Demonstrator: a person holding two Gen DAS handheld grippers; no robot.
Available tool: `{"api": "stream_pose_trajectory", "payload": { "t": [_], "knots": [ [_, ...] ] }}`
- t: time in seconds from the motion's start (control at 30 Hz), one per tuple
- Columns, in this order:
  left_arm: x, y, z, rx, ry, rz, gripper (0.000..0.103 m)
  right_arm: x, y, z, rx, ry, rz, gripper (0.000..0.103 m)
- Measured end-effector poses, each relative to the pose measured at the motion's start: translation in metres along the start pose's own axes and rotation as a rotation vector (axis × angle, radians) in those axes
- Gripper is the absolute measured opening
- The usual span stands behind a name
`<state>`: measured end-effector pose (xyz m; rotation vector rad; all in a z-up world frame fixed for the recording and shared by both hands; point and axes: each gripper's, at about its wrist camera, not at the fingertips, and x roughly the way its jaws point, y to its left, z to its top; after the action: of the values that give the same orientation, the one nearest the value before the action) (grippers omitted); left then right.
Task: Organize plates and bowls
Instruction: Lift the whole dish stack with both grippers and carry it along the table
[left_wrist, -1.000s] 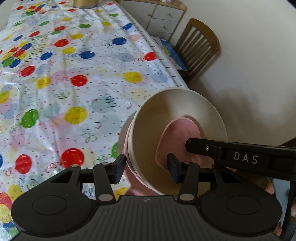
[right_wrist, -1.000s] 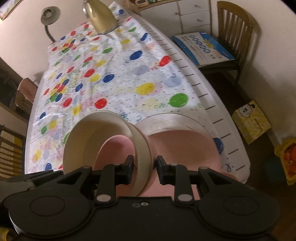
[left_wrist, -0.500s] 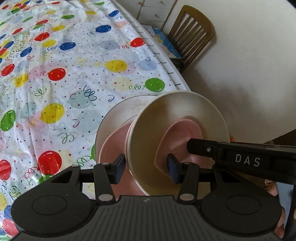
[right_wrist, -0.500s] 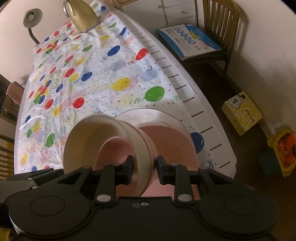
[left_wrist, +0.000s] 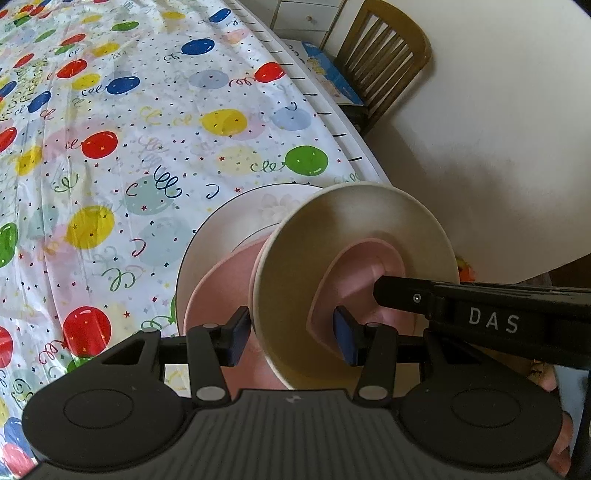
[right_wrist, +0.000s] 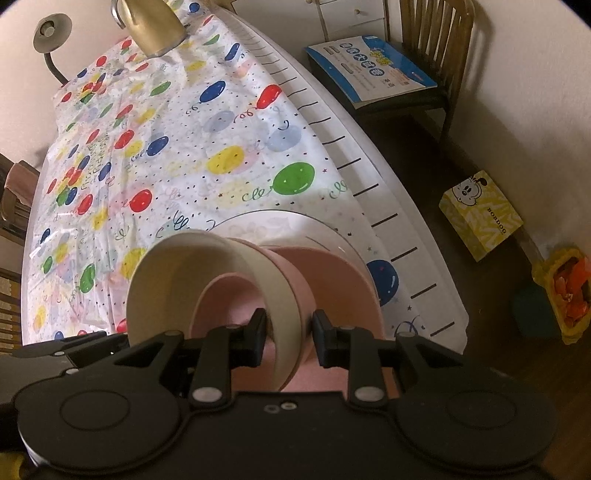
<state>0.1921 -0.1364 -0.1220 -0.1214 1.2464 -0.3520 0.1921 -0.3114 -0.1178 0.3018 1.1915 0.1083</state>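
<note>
Both tongs hold the same nested pair of bowls, a cream bowl with a smaller pink bowl inside it, tipped so that the opening faces the left side. The left tongs are set rather wide, with one pad outside the cream wall and one inside the pink bowl, so they pinch both walls together. The right tongs are narrower and clamp the opposite part of the rim, one pad inside and one outside. I think two grips are used so that the stack does not swing.

The bowls hang above a white plate that carries a pink plate, near the right edge of the worktop, at its near end. This looks like the place where the bowls must go.

The bowl bottoms are hidden, so I cannot tell whether they touch the pink plate. The near part of both plates is covered by the tongs
</note>
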Motion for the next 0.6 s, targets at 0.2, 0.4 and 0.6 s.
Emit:
{"api": "stream_pose_trajectory", "payload": {
  "t": [0.2,0.4,0.6],
  "knots": [
    [0.0018,-0.0010,0.0013,-0.004,0.001,0.000,0.048,0.0042,-0.0030,0.0024,0.006,0.006,0.002,0.025],
    [0.0008,-0.0012,0.0016,-0.008,-0.009,0.009,0.048,0.0036,-0.0037,0.0037,-0.002,0.002,0.011,0.028],
    [-0.0035,-0.0020,0.0001,-0.012,-0.031,0.032,0.048,-0.0032,-0.0027,0.0044,-0.025,-0.022,0.028,0.031]
  ]
}}
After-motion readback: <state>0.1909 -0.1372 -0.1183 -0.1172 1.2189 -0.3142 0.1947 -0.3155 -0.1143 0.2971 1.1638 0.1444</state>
